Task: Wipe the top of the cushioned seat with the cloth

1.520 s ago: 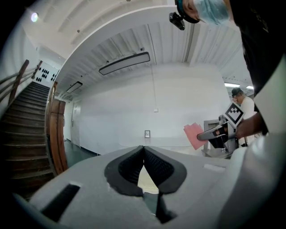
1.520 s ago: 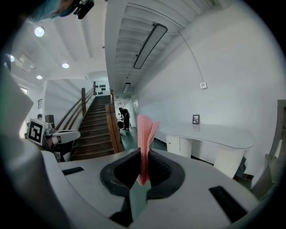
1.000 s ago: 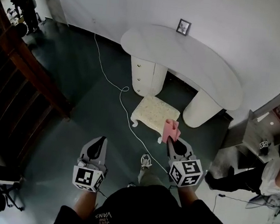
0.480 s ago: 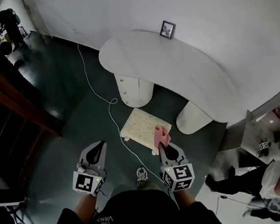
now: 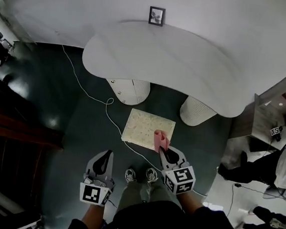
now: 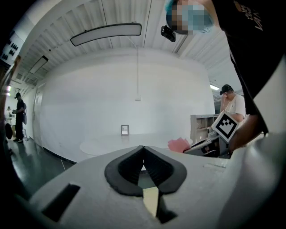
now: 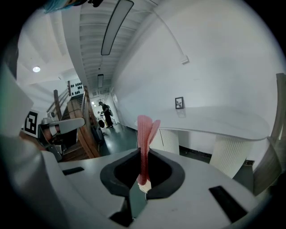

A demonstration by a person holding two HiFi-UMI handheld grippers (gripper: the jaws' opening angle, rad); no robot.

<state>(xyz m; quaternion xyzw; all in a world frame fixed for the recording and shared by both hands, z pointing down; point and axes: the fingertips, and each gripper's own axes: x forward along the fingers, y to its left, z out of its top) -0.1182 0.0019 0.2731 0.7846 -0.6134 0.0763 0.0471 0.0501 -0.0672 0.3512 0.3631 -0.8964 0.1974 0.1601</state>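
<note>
The cushioned seat (image 5: 146, 128), a small cream stool with a speckled top, stands on the dark floor in front of the white desk (image 5: 168, 63). My right gripper (image 5: 164, 150) is shut on a pink cloth (image 5: 160, 140), which overlaps the seat's near right corner in the head view. In the right gripper view the cloth (image 7: 144, 143) stands upright between the closed jaws of the right gripper (image 7: 142, 154). My left gripper (image 5: 105, 158) hangs to the left, over the floor, shut and holding nothing. In the left gripper view the left gripper (image 6: 143, 150) points at the desk (image 6: 116, 142).
A white cable (image 5: 101, 101) runs across the floor past the seat's left side. A small framed picture (image 5: 156, 15) stands on the desk. My shoes (image 5: 140, 175) are just behind the seat. A shelf unit (image 5: 278, 117) and a person (image 5: 273, 172) are at the right.
I have stepped closer: the seat and desk have moved toward the view's centre, nearer the grippers. The right gripper still holds the cloth, whose tip has reached the seat's near corner.
</note>
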